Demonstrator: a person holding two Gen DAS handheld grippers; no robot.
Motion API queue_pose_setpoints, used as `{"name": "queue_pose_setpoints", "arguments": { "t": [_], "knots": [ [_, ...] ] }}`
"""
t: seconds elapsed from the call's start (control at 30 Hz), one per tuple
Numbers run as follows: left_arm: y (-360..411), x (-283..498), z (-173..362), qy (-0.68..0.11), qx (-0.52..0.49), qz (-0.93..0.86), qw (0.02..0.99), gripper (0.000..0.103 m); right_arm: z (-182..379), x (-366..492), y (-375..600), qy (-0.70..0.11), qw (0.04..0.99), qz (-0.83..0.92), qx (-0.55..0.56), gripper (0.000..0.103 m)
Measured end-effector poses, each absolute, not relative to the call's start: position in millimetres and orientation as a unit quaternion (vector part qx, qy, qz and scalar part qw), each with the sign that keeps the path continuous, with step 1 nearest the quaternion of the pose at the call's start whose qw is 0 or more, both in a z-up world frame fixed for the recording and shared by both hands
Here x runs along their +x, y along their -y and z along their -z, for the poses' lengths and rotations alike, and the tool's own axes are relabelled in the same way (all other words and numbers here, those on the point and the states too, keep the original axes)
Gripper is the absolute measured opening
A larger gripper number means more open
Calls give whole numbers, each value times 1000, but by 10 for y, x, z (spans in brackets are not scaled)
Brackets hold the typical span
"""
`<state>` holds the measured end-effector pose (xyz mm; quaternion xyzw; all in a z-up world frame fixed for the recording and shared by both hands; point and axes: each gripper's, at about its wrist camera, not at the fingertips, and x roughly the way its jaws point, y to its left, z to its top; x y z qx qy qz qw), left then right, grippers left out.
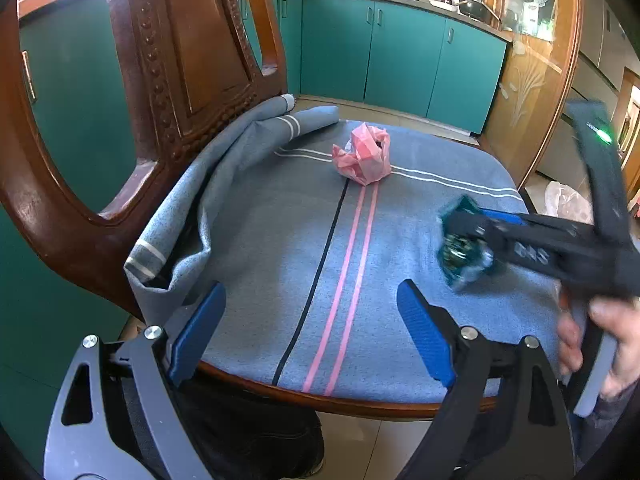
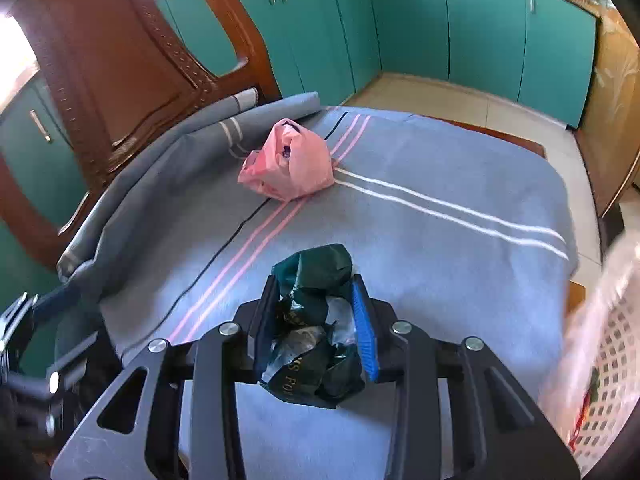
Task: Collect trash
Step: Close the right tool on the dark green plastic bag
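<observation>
A crumpled dark green wrapper (image 2: 316, 320) sits squeezed between the pads of my right gripper (image 2: 314, 292), just above the blue striped cloth (image 2: 420, 200) on the chair seat. From the left wrist view the same wrapper (image 1: 460, 252) shows blurred in the right gripper (image 1: 452, 240), held by a hand (image 1: 600, 332). A crumpled pink plastic bag (image 2: 290, 162) (image 1: 364, 156) lies farther back on the cloth. My left gripper (image 1: 312, 300) hangs open over the seat's front edge with nothing between its fingers.
The carved wooden chair back (image 1: 168, 64) rises at the left. A white perforated basket with a clear liner (image 2: 600, 360) stands at the right of the seat. Teal cabinets (image 1: 400, 52) line the far wall, with tiled floor (image 2: 460, 96) between.
</observation>
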<state>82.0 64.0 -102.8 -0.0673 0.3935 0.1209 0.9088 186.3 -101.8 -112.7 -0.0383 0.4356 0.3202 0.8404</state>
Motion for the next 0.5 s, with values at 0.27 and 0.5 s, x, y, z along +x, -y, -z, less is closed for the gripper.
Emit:
{"name": "queue_pose_setpoints", "arguments": {
  "t": [0.27, 0.5],
  "knots": [
    [-605, 833, 1038, -396, -72, -123, 907, 88, 1043, 1779, 1215, -407, 858, -308, -52, 36],
    [-550, 854, 1083, -404, -65, -118, 905, 88, 1098, 1821, 1159, -420, 852, -308, -53, 37]
  ]
}}
